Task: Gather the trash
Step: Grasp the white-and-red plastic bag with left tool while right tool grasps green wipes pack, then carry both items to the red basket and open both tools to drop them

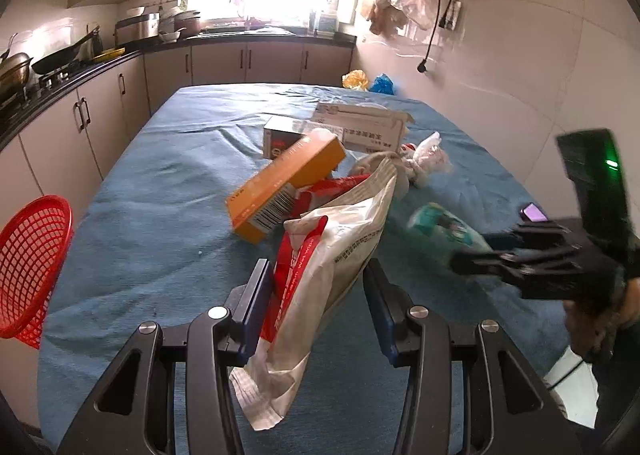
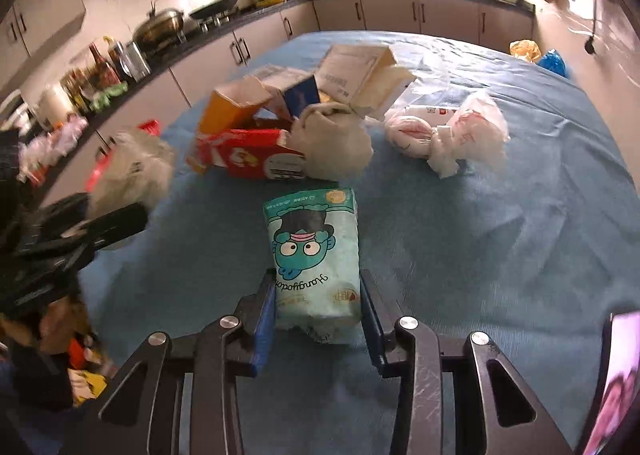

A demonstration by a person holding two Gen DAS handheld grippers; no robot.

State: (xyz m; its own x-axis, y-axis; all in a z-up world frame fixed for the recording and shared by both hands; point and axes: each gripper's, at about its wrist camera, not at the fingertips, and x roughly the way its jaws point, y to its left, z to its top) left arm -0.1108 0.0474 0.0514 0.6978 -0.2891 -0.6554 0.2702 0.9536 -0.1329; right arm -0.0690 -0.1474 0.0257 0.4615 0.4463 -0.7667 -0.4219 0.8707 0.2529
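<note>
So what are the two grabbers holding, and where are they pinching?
The left gripper pinches a white and red bag around its crumpled middle. The right gripper squeezes a teal cartoon packet by its near end.

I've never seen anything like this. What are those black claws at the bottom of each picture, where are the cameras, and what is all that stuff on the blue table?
No robot here: a person holds two hand grippers, each with a camera looking along its fingers. The left gripper has closed on a white and red plastic bag. The right gripper holds a teal cartoon packet. On the blue tablecloth lies trash: an orange box, a red carton, crumpled wrappers. A red basket sits at the table's left edge.
</note>
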